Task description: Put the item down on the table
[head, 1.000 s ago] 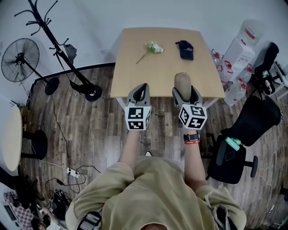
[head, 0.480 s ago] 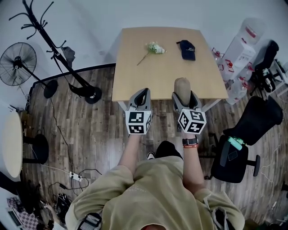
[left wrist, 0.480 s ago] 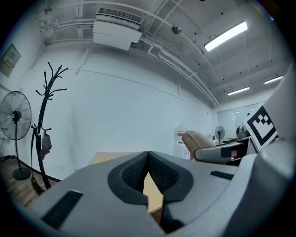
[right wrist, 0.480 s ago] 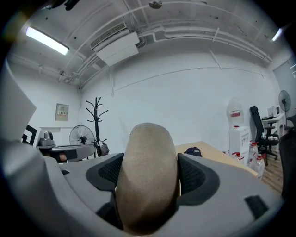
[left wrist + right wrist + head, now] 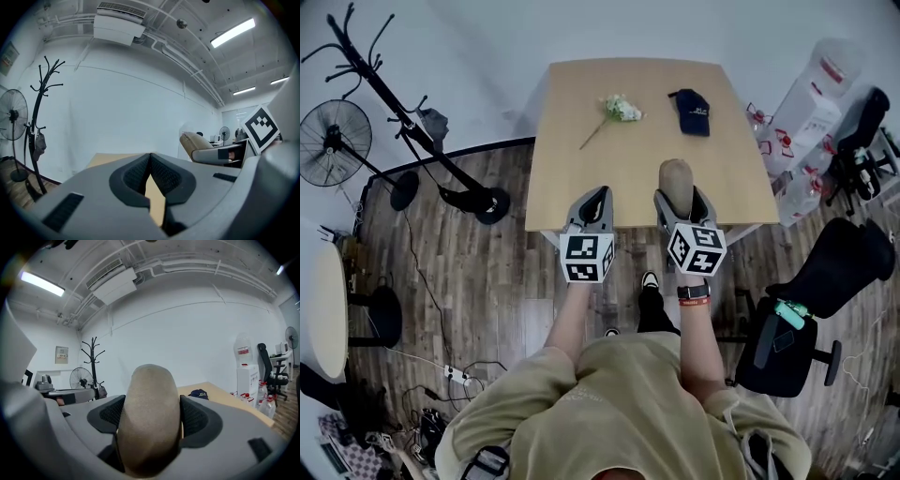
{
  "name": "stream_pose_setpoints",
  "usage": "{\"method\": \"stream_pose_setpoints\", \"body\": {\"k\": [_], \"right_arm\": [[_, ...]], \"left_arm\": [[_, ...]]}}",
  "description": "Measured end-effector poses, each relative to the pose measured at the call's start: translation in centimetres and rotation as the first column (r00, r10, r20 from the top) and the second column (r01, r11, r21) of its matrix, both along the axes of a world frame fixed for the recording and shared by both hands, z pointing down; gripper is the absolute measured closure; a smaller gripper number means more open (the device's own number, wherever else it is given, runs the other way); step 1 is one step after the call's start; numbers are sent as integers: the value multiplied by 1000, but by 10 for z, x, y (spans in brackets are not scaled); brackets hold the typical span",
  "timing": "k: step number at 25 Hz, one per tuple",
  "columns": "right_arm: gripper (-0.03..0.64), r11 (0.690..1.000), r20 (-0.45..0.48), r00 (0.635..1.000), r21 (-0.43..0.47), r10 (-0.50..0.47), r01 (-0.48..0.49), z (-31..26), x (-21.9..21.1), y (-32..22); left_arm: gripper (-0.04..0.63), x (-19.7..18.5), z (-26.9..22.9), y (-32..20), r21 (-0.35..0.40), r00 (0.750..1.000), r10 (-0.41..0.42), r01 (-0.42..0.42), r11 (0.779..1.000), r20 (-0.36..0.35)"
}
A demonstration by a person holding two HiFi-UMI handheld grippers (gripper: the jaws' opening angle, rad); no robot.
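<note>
Advanced together over table (image 5: pixel 572 178) near edge since a second ago | right gripper (image 5: pixel 679 194): clamped on tan rounded item (image 5: pixel 677 174), protruding past jaw tips, over tabletop | left gripper (image 5: pixel 598 195): closed, empty, just beside right.

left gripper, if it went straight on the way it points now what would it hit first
Probably the flower lying on the table; in the head view the left gripper lines up with it. Height is unclear, so it might pass above it.
</note>
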State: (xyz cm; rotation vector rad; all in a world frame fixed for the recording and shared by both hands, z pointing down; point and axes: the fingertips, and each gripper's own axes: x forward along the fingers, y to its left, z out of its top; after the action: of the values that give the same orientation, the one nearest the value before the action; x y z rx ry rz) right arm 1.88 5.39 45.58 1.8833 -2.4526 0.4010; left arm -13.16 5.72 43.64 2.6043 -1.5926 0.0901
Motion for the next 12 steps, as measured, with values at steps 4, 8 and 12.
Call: {"method": "stream_pose_setpoints", "body": {"k": [4,8,12], "right_arm": [[244,1000,3,1000,-12,-20,20,-1,19,-49],[243,999,22,999,-27,-38,39,2,32,-91],[242,998,34,998,-31,-57,58,3,38,-127]], "left_arm": [[572,24,-1,-47,-11,1000,-4,4,1000,-3],[572,44,1,-85,-17,1000,7,-7,1000,-1],[572,57,1,-117,-15,1000,10,-9,1000,11]]}}
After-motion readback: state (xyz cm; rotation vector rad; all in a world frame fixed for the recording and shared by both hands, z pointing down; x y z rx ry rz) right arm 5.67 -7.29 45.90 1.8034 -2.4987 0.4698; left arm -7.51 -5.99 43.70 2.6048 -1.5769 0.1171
